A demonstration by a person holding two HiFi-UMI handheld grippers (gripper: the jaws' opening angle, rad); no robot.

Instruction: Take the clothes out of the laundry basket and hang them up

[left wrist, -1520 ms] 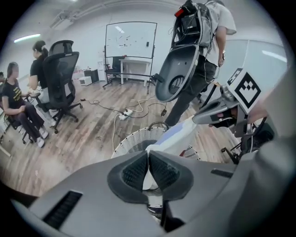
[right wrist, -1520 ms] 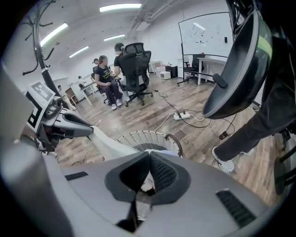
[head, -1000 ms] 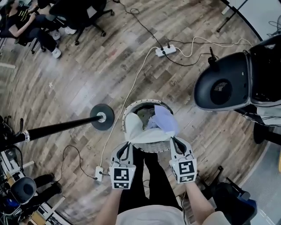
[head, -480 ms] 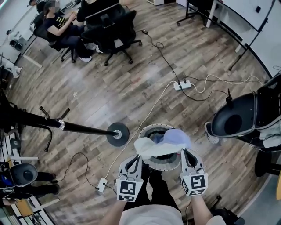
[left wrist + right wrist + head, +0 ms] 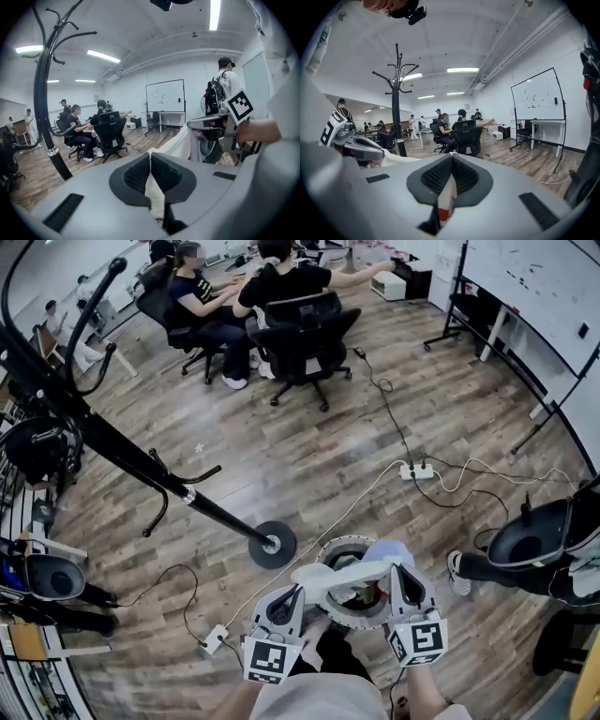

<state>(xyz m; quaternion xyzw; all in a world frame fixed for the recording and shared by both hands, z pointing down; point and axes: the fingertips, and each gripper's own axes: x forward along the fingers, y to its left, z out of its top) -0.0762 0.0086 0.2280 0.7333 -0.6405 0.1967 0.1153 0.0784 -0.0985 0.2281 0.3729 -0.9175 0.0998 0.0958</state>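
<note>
Between your left gripper (image 5: 296, 590) and right gripper (image 5: 397, 570), both clamped tight on its edges, you hold a white garment (image 5: 339, 574) stretched above the basket (image 5: 367, 619).

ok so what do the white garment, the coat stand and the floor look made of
Garment: soft matte white cloth; it drapes and creases where it is held. Coat stand: likely metal, a dark painted slim tube with a disc base. Floor: wood-look planks with a slight sheen; real wood or laminate is unclear.
</note>
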